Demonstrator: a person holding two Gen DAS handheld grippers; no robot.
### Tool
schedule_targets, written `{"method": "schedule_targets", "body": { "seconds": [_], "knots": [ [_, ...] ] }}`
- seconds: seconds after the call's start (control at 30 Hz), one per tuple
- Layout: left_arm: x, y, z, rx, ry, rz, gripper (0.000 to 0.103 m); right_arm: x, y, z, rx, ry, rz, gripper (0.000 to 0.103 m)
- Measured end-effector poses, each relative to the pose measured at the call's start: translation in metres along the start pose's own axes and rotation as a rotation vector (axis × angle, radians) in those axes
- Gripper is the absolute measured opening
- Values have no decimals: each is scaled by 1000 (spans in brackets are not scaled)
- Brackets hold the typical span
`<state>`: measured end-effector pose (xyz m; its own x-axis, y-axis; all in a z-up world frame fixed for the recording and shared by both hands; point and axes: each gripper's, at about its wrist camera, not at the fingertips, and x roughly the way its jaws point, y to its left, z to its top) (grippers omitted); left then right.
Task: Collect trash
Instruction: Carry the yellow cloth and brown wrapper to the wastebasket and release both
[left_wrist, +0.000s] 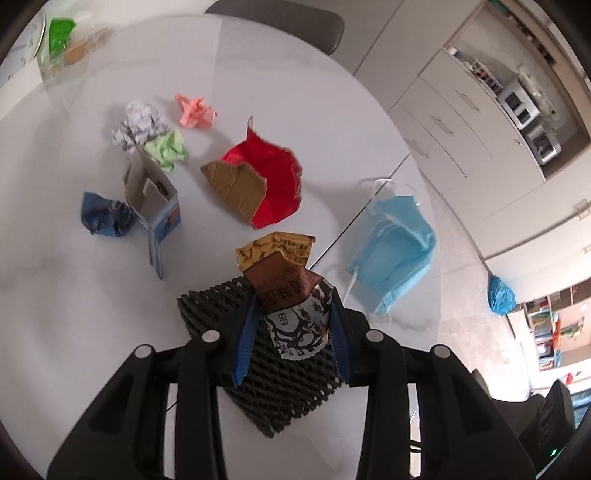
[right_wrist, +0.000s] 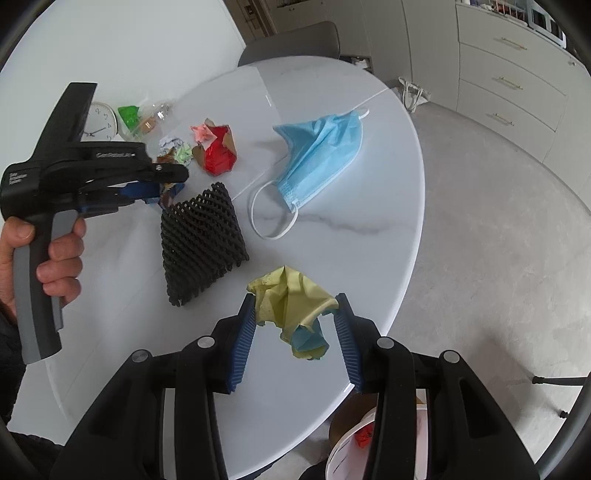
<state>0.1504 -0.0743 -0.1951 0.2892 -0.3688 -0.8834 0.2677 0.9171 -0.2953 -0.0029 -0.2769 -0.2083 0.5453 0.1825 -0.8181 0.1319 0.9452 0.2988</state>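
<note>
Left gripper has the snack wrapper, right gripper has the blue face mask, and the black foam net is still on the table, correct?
Not quite. The right gripper holds a crumpled yellow paper; the face mask lies on the table, as the right wrist view shows. The rest is right.

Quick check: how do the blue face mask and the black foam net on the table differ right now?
The face mask is light blue pleated cloth with white ear loops; the foam net is black open lattice. The mask lies at the table's far edge, clear of both grippers; the net lies nearer, right under the left gripper, which holds a snack wrapper. The mask is crumpled; the net keeps a blocky shape. Both rest loose, ungripped.
</note>
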Motion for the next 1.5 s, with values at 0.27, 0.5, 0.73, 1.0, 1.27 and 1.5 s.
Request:
{"method": "schedule_targets", "body": {
  "seconds": [0.27,0.5,0.73,1.0,1.27,1.5],
  "knots": [
    [-36,-74,-52,349,10,-9,36,-57,-25,-57,42,22,-134,44],
    [-46,-138,-140,561,110,-163,36,-71,-64,-149,96,180,-283,46],
    [-33,-188,-198,702,190,-190,36,-50,-91,-204,166,271,-290,74],
    [-20,-225,-234,791,259,-193,36,-91,-122,-215,259,198,-366,94],
    [-16,-259,-268,914,283,-235,54,-148,-150,-216,362,78,-427,100],
    [-31,-271,-277,951,230,-260,92,-166,-156,-215,371,35,-446,100]
  ]
}}
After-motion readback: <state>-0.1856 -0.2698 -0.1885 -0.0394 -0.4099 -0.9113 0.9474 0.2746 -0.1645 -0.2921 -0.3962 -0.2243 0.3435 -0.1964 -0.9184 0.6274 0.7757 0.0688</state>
